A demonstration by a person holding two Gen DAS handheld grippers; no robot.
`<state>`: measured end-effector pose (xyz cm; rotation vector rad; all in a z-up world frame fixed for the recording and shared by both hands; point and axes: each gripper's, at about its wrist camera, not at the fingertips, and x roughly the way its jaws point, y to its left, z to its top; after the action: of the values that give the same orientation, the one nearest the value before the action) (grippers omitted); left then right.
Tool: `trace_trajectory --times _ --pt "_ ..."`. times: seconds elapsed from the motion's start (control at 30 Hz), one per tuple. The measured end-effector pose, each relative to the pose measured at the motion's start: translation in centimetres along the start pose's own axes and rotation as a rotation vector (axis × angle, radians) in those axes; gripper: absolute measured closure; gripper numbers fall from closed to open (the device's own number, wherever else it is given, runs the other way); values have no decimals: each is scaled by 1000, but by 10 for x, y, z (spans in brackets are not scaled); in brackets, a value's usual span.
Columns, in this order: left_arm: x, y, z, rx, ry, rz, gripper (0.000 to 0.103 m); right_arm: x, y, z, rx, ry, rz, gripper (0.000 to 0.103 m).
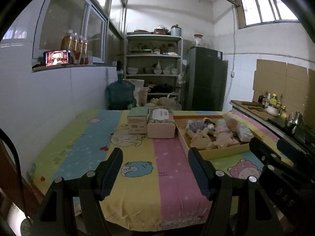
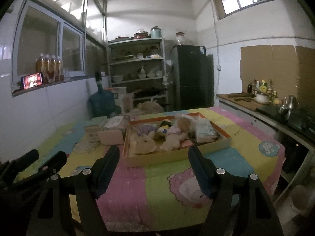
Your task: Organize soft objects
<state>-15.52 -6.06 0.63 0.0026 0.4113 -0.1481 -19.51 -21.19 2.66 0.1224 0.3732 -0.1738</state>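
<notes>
On the far right of the tabletop point(image 1: 137, 177), a shallow cardboard tray point(image 2: 177, 155) holds a heap of soft toys point(image 2: 169, 135), with a cream plush rabbit point(image 2: 144, 143) nearest and a tissue pack point(image 1: 161, 125) and a small box point(image 1: 137, 123) just left of the tray. Both the left gripper point(image 1: 155, 169) and the right gripper point(image 2: 153, 167) hover short of it, jaws spread wide and empty. The toys look light and squashy; a pinch across the rabbit's body should likely hold.
</notes>
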Motion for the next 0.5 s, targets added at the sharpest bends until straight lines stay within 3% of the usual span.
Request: trace_trajectory --times 0.5 --pt "0 8 -3 -13 4 8 35 -6 7 -1 -4 -10 10 29"
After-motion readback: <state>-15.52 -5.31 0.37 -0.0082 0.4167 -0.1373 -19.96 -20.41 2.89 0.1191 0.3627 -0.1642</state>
